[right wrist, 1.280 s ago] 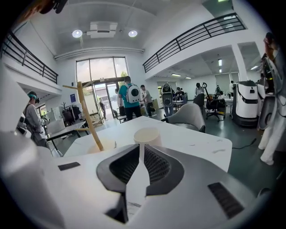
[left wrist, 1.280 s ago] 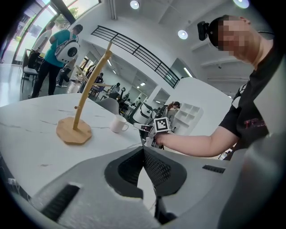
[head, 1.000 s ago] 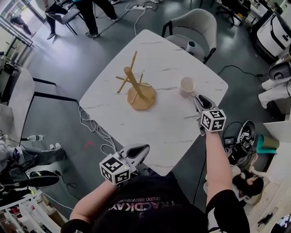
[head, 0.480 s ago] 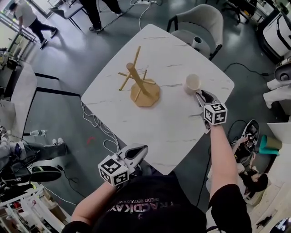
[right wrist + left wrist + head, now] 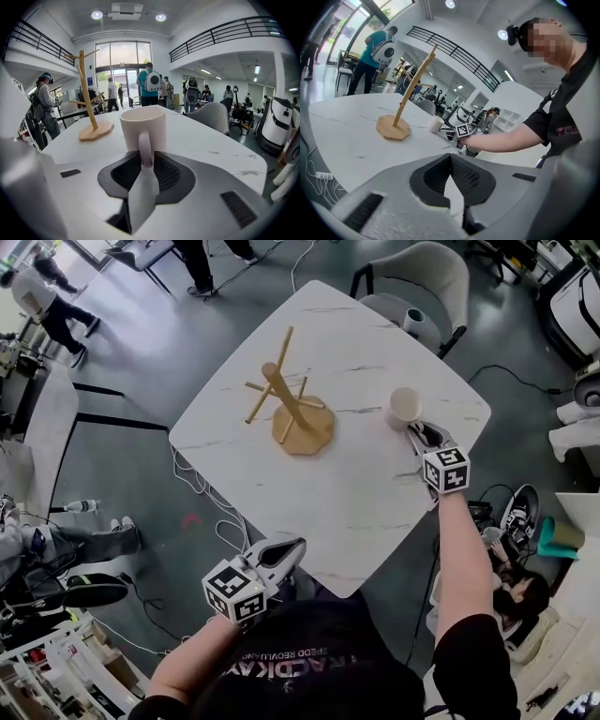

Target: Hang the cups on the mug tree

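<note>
A cream cup (image 5: 405, 406) stands upright on the white marble table (image 5: 356, 493), right of the wooden mug tree (image 5: 286, 399), whose pegs are bare. My right gripper (image 5: 419, 430) reaches the cup from the near side. In the right gripper view the cup (image 5: 143, 124) turns its handle toward me. The handle sits between the tips of the right gripper (image 5: 144, 157). Its jaws have just been closing, and I see no firm press on the handle. My left gripper (image 5: 298, 546) hangs off the table's near edge, its jaws (image 5: 451, 157) meeting at the tips with nothing between them.
A grey chair (image 5: 422, 282) stands at the table's far side. Cables (image 5: 197, 493) lie on the floor left of the table. People walk at the upper left (image 5: 47, 306). Bags and gear (image 5: 511, 521) crowd the floor on the right.
My right gripper has moved forward and down toward the cup, up to its handle. The left gripper has stayed put. The cup and tree have not shifted on the table.
</note>
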`<state>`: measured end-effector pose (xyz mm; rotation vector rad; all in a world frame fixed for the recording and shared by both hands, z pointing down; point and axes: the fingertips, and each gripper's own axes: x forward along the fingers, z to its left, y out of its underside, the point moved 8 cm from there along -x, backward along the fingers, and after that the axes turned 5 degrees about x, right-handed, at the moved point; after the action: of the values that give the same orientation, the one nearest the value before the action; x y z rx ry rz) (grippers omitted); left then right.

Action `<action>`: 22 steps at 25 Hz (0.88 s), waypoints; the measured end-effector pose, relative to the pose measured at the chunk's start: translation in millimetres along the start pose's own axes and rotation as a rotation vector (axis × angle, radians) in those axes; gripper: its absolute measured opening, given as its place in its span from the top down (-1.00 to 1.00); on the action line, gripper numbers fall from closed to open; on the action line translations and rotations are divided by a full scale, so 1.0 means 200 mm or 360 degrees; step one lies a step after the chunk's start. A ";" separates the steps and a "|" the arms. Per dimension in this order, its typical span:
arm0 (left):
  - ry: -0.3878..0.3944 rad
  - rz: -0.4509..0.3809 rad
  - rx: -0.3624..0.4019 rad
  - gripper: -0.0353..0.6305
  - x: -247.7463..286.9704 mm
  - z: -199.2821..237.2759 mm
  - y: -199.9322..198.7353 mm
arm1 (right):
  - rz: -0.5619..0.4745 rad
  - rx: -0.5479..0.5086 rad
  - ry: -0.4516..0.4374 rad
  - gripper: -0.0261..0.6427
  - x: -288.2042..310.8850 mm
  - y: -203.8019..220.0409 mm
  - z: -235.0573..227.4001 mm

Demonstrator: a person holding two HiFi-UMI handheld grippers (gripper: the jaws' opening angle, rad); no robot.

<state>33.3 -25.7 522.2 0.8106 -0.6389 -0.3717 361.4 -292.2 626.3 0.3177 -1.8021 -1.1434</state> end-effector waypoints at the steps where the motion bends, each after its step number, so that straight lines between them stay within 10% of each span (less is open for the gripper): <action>1: -0.0001 0.0001 -0.0003 0.90 0.00 0.00 0.00 | -0.0007 -0.0006 0.0004 0.69 0.00 0.00 0.00; 22: 0.0042 -0.0005 0.0010 0.90 0.04 -0.02 -0.02 | -0.0118 0.0069 -0.0089 0.78 -0.11 -0.10 0.07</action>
<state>41.2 -29.7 519.9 0.8212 -0.6144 -0.3616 355.6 -280.9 597.0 0.3844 -1.8798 -1.1759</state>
